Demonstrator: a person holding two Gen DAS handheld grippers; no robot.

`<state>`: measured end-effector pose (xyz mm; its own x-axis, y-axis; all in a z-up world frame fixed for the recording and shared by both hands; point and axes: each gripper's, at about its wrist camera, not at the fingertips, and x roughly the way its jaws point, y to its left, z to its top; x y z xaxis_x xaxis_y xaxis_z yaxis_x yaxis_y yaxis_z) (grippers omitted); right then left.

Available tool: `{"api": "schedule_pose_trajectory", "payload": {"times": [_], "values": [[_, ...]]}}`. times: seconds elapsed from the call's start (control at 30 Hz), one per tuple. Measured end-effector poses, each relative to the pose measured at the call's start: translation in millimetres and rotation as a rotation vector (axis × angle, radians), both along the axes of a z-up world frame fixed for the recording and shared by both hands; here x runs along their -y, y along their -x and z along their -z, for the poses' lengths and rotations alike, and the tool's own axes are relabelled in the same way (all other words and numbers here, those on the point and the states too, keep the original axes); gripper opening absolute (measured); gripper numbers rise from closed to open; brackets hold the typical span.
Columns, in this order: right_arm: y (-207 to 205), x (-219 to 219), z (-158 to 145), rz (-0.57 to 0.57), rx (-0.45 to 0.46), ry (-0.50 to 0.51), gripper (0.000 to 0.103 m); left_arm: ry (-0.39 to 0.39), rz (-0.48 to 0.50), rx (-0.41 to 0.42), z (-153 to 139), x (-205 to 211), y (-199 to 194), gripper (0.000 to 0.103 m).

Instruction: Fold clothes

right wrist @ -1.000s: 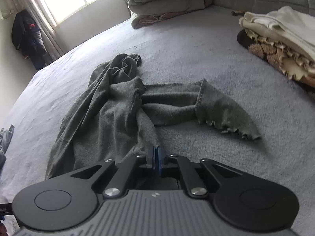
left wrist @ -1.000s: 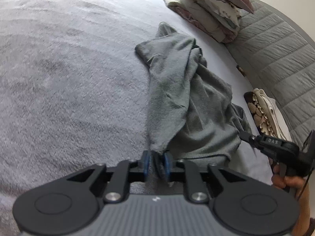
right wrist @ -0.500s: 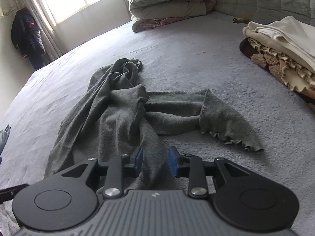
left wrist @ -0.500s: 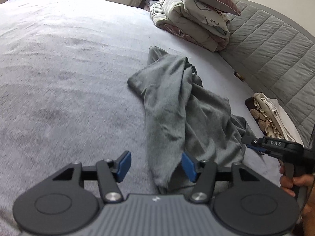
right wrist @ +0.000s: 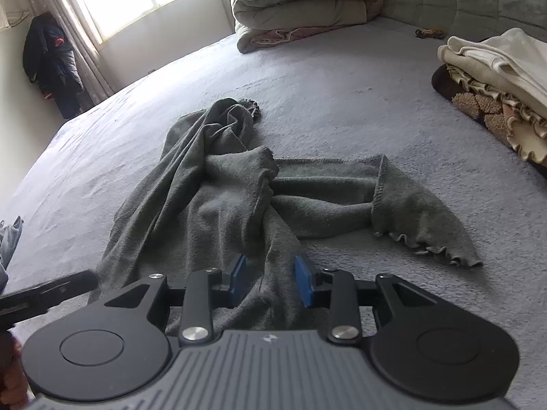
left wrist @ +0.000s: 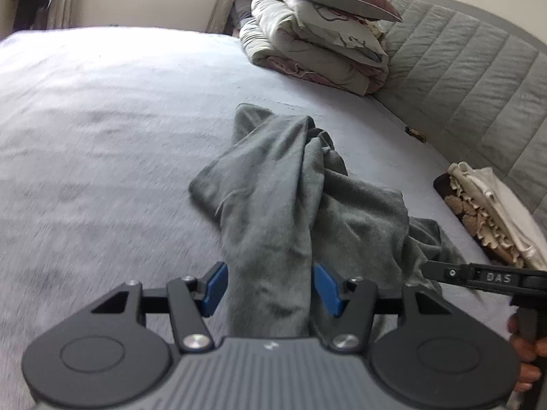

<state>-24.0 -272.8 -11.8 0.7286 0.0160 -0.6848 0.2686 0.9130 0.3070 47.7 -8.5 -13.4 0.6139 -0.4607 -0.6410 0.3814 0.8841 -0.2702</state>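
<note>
Both tools sit low at the near edge of the bed (right wrist: 342, 109), and the grey garment (right wrist: 218, 212) lies crumpled in the middle of it, twisted along its length, with one frilled sleeve (right wrist: 424, 225) thrown out flat to the right. The left gripper (left wrist: 270, 287) has its blue pads spread wide on either side of a thick rope of cloth, gripping nothing; the right gripper (right wrist: 268, 282) is parted too, straddling another bunched ridge at the hem end. So nothing is held just now, and the folding proper has hardly begun, I'd say. To do this well, each tool wants a clean single edge or corner, not a fat wad, because a bunch will likely slip or carry the twist along. Then lift, pull the two points apart and lay the cloth flat. Mind the folded pile (right wrist: 495, 78) at the right; a wide spread could brush it.
</note>
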Motion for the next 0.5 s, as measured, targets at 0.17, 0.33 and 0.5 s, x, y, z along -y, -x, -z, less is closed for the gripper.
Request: {"api": "schedule_pose_trajectory", "payload": {"times": [0.17, 0.33, 0.5], "values": [[-3.3, -3.5, 1.8, -0.012, -0.006, 0.004, 0.035, -0.017, -0.002, -0.014, 14.0, 8.4, -12.2, 0.052], [-6.9, -7.2, 5.6, -0.022, -0.023, 0.011, 0.035, -0.015, -0.049, -0.053, 24.7, -2.6, -17.5, 0.02], [-9.6, -10.5, 6.4, -0.024, -0.029, 0.017, 0.035, 0.055, -0.101, -0.066, 17.6, -19.9, -15.9, 0.007]]}}
